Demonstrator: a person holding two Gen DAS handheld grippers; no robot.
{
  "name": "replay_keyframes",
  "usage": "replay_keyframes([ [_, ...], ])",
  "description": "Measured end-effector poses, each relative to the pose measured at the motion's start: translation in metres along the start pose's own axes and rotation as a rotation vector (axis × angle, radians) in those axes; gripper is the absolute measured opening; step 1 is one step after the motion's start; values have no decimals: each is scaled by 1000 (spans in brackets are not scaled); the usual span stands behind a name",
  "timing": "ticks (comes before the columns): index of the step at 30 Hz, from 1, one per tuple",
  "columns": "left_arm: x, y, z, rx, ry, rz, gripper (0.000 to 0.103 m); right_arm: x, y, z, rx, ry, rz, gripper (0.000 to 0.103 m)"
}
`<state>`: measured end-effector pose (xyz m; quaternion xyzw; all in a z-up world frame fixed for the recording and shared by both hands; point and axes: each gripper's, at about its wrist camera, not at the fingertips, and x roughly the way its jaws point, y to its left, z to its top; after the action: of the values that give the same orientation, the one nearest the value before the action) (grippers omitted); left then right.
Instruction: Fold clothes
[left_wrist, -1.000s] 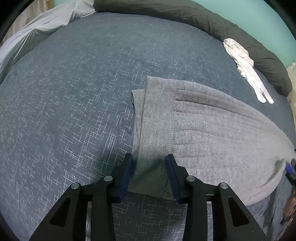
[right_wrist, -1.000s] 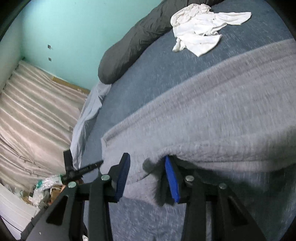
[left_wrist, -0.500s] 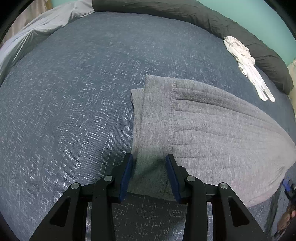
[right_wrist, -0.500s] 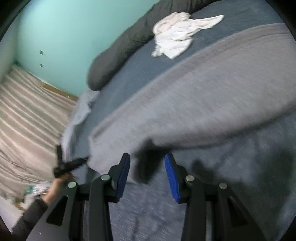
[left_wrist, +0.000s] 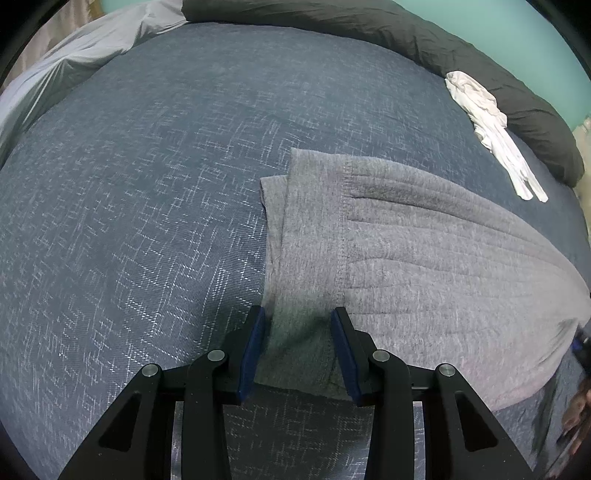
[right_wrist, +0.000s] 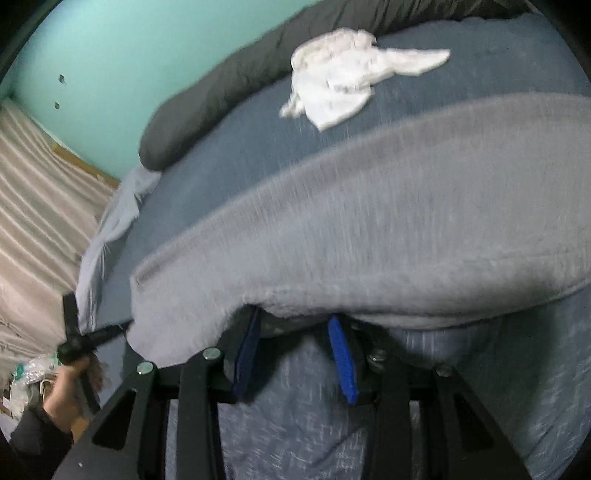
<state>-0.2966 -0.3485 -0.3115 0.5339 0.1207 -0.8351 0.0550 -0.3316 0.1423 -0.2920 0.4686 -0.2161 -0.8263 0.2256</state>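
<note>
Grey garment (left_wrist: 424, 258) lies on blue bedspread (left_wrist: 147, 184).

a wide bed (left_wrist: 155, 192) fills most of both views, covered in a dark blue spread with a pale crosshatch weave. along its far edge lies a long charcoal bolster (left_wrist: 424, 40) – it runs against a flat turquoise wall (right_wrist: 122, 62). a light grey sheet (left_wrist: 70, 66) bunches at the far left corner. beside the bed hangs a beige striped curtain (right_wrist: 33, 206).
</note>
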Motion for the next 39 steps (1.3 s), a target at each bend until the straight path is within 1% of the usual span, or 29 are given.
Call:
replay_keyframes([
  [4,2,-1,1,-1,0,1,42,-10,6,13,-31,-46,21,36],
  [6,1,-1,2,3,1,5,42,-6,11,17,-33,-57,29,36],
  [11,0,-2,1,6,1,9,42,-11,12,23,-68,-103,75,35],
  [26,0,-4,-3,-9,4,8,42,-6,-10,-2,-32,4,65,35],
  [29,0,-4,-3,-11,5,9,42,-10,-14,-18,-16,34,52,36],
  [33,0,-3,-2,-11,5,6,42,-6,-14,-34,-39,101,-8,36],
  [35,0,-3,-2,-16,4,5,42,3,-16,-40,-50,145,-65,36],
  [37,0,-3,-3,-14,4,6,42,11,-19,-43,-43,171,-84,36],
  [39,1,-3,-3,-14,5,5,42,18,-20,-42,-51,174,-101,36],
])
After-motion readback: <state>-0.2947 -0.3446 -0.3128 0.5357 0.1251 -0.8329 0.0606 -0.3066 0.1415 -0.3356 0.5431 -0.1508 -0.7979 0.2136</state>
